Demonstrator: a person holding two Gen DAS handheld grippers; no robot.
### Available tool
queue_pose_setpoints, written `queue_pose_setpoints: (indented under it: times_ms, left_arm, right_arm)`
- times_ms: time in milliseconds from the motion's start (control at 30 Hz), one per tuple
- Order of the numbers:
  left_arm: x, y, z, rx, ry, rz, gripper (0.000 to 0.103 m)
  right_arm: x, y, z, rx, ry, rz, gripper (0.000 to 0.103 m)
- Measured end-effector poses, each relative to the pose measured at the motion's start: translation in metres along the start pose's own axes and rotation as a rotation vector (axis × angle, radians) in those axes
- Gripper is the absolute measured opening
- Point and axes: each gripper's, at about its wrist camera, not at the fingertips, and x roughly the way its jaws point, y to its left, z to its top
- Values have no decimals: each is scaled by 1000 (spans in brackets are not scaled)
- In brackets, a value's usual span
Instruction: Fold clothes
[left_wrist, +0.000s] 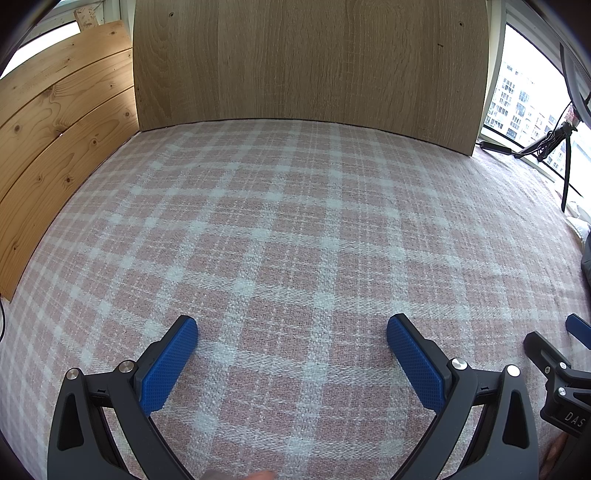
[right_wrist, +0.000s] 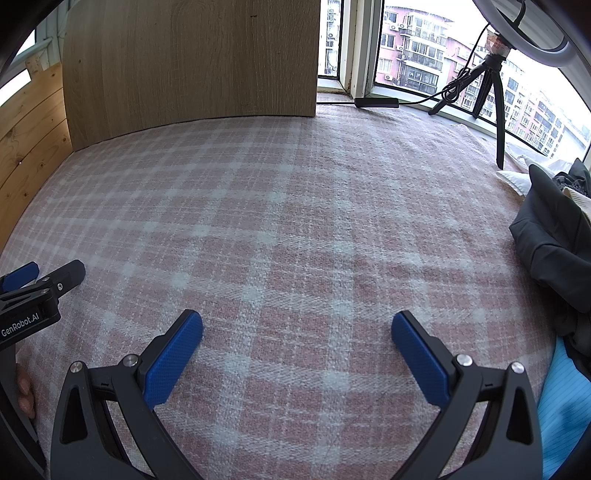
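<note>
A pile of clothes lies at the right edge of the right wrist view: a dark grey garment (right_wrist: 554, 236) on top, a white piece (right_wrist: 513, 181) behind it and a light blue one (right_wrist: 561, 406) below. My right gripper (right_wrist: 297, 325) is open and empty, hovering over the pink plaid cloth (right_wrist: 295, 221), left of the pile. My left gripper (left_wrist: 291, 328) is open and empty over the same plaid cloth (left_wrist: 280, 221). Each gripper shows at the edge of the other's view: the right one (left_wrist: 554, 354) and the left one (right_wrist: 44, 280).
A light wooden panel (left_wrist: 310, 62) stands upright at the back of the surface; pine boards (left_wrist: 55, 122) close the left side. A small black tripod (right_wrist: 487, 85) with a ring light and cable stands by the window at the back right.
</note>
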Motion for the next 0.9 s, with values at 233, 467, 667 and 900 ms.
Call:
queue_pose_setpoints:
  times_ms: [233,467,667,900]
  left_arm:
    - [0,5,0,-4,1,-8,103]
    - [-1,13,1,-1,5,-19,103]
    - [-7,30,5,15,35,-26,102]
    - [-71,53,12,51,-43,-49,100]
  right_arm:
    - [0,0,0,0,0,0,103]
    - [0,-1,1,-2,11,1,103]
    - [-4,0,0,33,48,-16,103]
    - [-54,-10,-2,118,16,-20,103]
